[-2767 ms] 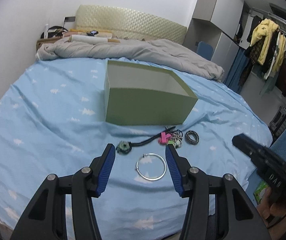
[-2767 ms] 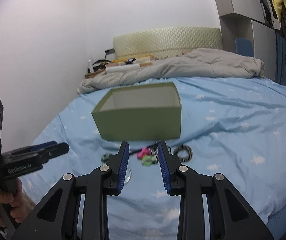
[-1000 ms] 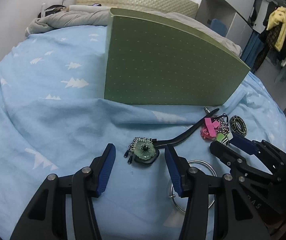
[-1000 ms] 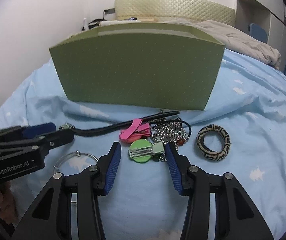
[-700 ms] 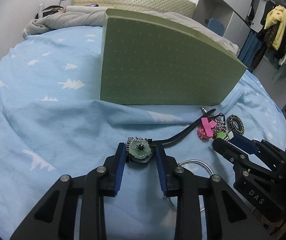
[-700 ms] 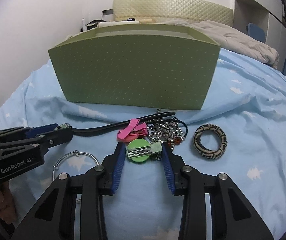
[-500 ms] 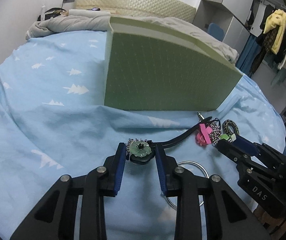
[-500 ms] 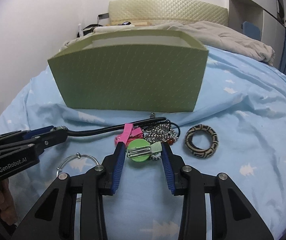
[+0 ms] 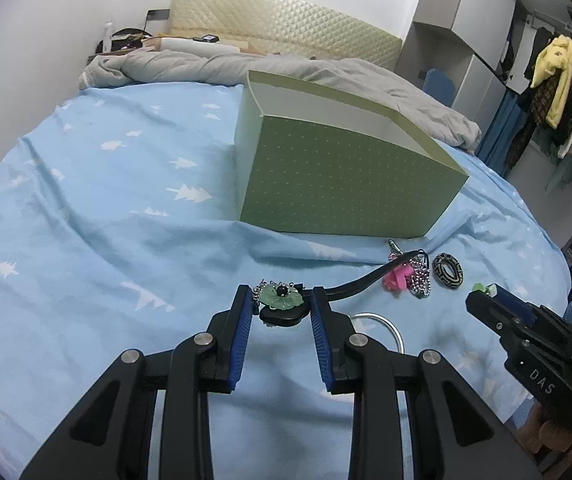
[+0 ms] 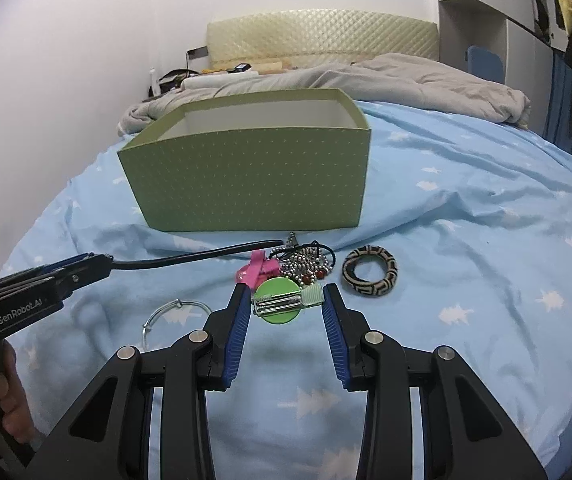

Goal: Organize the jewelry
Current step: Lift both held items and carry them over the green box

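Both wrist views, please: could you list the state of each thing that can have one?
Left gripper: shut on the flower hairband.
Right gripper: shut on the green clip.
Green box: open, no lid, upright on the bed.
Silver bangle: lying flat.
Patterned ring: lying flat.
Pink clip: lying beside the bead chain.

Between your left fingers sits the flower headband, between your right fingers the hair clip, the box beyond both, on the bed.
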`<state>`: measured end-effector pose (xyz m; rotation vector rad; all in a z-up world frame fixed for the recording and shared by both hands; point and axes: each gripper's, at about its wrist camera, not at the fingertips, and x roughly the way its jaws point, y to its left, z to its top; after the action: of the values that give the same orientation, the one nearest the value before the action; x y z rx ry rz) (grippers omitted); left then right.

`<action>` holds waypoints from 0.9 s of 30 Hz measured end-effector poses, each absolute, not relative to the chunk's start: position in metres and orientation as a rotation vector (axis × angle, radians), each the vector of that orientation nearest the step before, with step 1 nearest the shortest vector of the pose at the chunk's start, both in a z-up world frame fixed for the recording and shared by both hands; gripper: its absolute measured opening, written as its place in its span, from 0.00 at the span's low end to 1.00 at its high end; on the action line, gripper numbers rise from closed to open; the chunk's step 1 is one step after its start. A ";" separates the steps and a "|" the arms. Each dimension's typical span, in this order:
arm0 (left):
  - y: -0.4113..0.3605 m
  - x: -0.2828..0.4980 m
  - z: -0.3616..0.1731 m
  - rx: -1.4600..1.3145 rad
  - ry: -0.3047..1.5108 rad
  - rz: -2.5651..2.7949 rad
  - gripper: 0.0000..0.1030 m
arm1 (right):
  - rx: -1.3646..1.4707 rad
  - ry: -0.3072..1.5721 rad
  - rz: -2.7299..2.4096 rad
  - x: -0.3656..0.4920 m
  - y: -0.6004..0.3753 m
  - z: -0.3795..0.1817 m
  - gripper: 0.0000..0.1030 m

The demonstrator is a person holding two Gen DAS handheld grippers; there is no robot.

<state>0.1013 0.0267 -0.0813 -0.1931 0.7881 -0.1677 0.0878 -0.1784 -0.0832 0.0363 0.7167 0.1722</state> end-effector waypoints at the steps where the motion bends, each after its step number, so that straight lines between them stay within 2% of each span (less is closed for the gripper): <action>1: 0.028 0.098 -0.080 -0.199 0.783 -0.169 0.28 | 0.041 0.715 0.163 0.084 -0.180 -0.081 0.32; 16: 0.038 0.061 -0.040 -0.205 0.740 -0.182 0.28 | 0.090 0.665 0.133 0.043 -0.188 -0.049 0.33; 27: 0.030 0.083 0.004 -0.176 0.691 -0.238 0.28 | 0.110 0.565 0.139 0.056 -0.188 -0.005 0.33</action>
<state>0.0832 0.0305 0.0045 -0.1763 0.6912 -0.2384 0.0563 -0.1882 -0.0050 0.1101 0.5650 0.1392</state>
